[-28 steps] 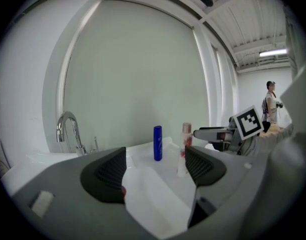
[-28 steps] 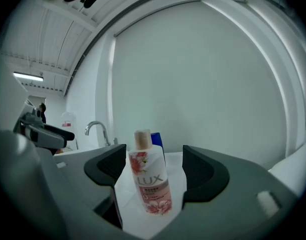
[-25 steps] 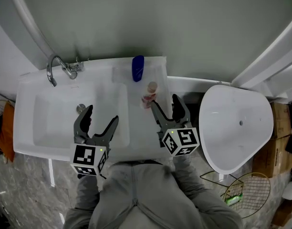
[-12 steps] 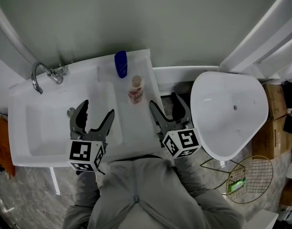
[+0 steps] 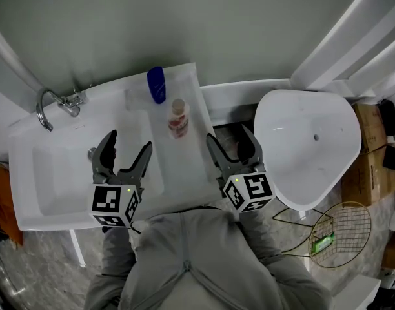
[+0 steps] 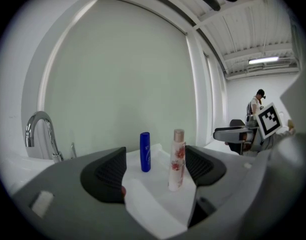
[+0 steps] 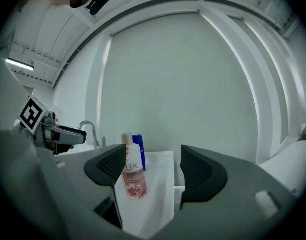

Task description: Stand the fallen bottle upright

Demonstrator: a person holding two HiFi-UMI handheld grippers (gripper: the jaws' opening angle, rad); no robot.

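The pink bottle [image 5: 178, 118] stands upright on the white tabletop [image 5: 188, 166] beside the basin [image 5: 62, 173], with the blue bottle [image 5: 156, 84] upright just behind it, so the task looks done. The left tongs [image 5: 128, 146] and right tongs [image 5: 230, 139] both gape wide and hold nothing, and both hang short of the bottles.

The risk now is undoing the job. The pink bottle is tall and narrow and looks quick to tip. A careless sweep of either tongs could send it over, perhaps into the blue bottle or off the tabletop's right edge, which lies near.

From above, the steep angle foreshortens both bottles, so only the gripper views settle that they stand straight. In the right gripper view, one jaw covers the pink bottle's left side. The tabletop's front edge is hidden by the person's body.
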